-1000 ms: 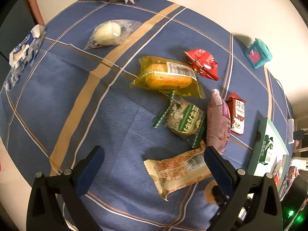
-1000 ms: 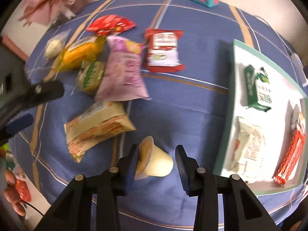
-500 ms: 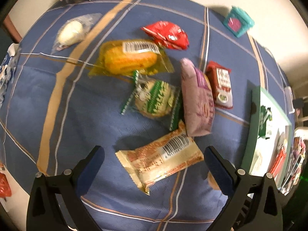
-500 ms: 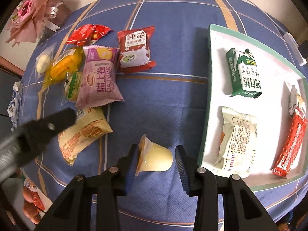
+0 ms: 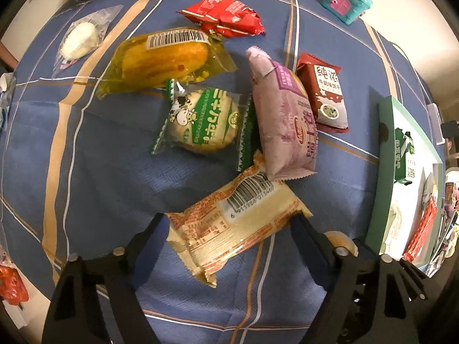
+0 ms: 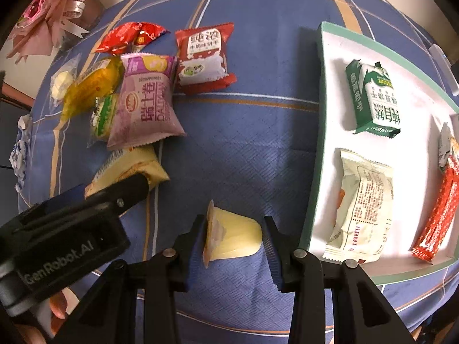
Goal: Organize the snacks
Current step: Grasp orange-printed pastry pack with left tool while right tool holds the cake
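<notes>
- Snacks lie scattered on the blue checked worktop. In the left wrist view, the left gripper straddles a beige barcoded packet; its jaws have just been closing, with the packet between them and the tips at its edges, though pad pressure is not clear.
- Beyond sit a green-and-white cake packet, a purple bag and a yellow cake packet.
- In the right wrist view, the right gripper is clenched on a yellow jelly cup lying sideways, beside the white tray holding wrapped snacks.

Both wrist views look down on the tablecloth.
</notes>
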Demonstrator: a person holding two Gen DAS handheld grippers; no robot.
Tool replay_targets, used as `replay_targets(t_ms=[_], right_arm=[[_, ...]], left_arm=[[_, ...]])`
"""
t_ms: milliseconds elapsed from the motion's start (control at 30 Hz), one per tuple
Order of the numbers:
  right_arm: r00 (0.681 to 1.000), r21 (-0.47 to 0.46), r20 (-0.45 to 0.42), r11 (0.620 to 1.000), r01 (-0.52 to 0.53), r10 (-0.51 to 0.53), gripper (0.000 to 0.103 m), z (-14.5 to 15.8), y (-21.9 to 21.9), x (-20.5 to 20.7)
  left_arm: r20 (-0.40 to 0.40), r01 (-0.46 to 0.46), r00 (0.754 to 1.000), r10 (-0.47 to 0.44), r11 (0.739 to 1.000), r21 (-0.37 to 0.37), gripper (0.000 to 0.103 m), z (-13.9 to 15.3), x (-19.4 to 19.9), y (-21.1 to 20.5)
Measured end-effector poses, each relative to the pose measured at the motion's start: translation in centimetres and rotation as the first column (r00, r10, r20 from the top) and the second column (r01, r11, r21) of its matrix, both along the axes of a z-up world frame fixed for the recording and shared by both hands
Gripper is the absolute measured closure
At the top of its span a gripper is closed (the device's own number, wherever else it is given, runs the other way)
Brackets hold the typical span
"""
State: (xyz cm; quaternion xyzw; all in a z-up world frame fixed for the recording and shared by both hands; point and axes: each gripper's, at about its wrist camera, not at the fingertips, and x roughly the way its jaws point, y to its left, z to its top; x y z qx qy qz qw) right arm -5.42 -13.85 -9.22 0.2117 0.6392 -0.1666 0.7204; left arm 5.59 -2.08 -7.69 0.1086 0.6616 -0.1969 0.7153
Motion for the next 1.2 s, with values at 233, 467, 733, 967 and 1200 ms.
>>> replay_targets(t_ms=[233, 467, 733, 967, 1200], right_arm=[[1.000, -0.009, -0.016, 1.000, -0.013, 0.013, 0.059, -1.5, 0.6, 0.4], [1.000, -0.015, -0.021, 1.000, -0.018, 0.017, 0.059, -1.9, 1.1, 0.4], [1.000, -0.042, -0.009, 0.999, -0.021, 0.021, 0.061, -1.2, 1.5, 0.4], [0.999, -0.050, 0.036, 0.999, -0.018, 0.020, 0.062, 0.2, 1.4, 0.4], [0.995, -0.056, 0.098, 0.998, -0.005, 0.010, 0.064, 2.4, 1.2, 0.5]], left_arm=[[0.015, 0.020, 1.000, -0.021, 0.999, 0.037, 0.022, -0.8, -0.3, -0.9], [0.039, 0.039, 0.998, -0.042, 0.997, 0.072, 0.022, -1.5, -1.1, -2.7], [0.073, 0.076, 0.994, -0.086, 0.988, 0.135, 0.041, -2.6, -2.5, -4.4], [0.076, 0.080, 0.993, -0.087, 0.992, 0.096, 0.052, -1.4, -2.6, -4.4], [0.074, 0.074, 0.994, -0.075, 0.997, 0.010, 0.055, 1.8, -2.9, -4.9]])
